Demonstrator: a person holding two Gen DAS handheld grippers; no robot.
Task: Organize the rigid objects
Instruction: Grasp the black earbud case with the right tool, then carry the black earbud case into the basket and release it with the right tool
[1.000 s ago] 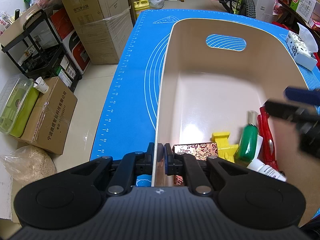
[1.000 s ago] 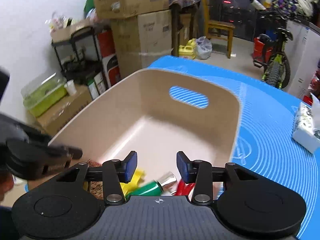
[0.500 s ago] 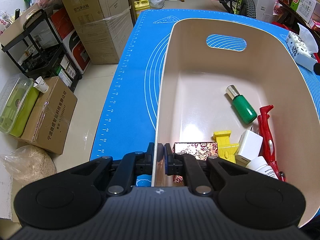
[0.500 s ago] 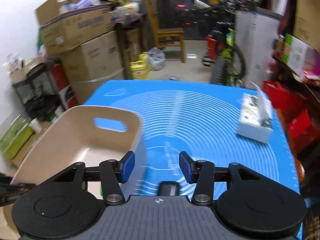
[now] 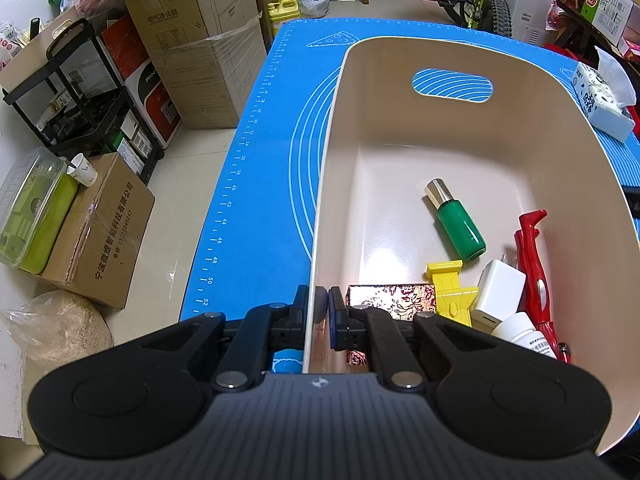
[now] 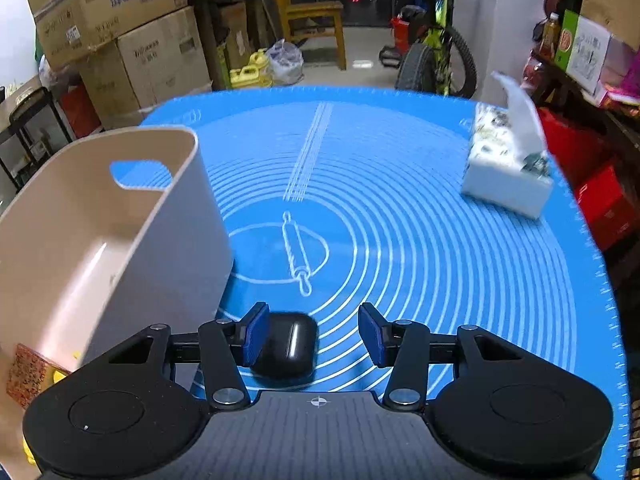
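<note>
A beige bin [image 5: 532, 128] stands on the blue mat [image 5: 260, 184]. My left gripper [image 5: 319, 320] is shut on the bin's near left rim. Inside lie a green bottle [image 5: 458, 224], a yellow clip [image 5: 450, 292], a white charger [image 5: 498, 294], a red tool [image 5: 534, 264], a white pill bottle [image 5: 524, 336] and a patterned foil box [image 5: 390, 296]. My right gripper [image 6: 314, 332] is open over the mat, right of the bin [image 6: 100, 240]. A black earbud case [image 6: 286, 346] lies on the mat between the fingers, next to the left pad [image 6: 256, 330].
A white tissue box [image 6: 506, 168] sits on the mat at the far right; it also shows in the left wrist view [image 5: 600, 100]. Cardboard boxes [image 5: 196, 36], a black shelf [image 5: 72, 112] and a bicycle [image 6: 440, 52] stand on the floor beyond the table edges.
My right gripper left the bin, having let go of the green bottle, which now lies on the bin floor. It swung right and came down around the black earbud case. The left gripper has not moved.
</note>
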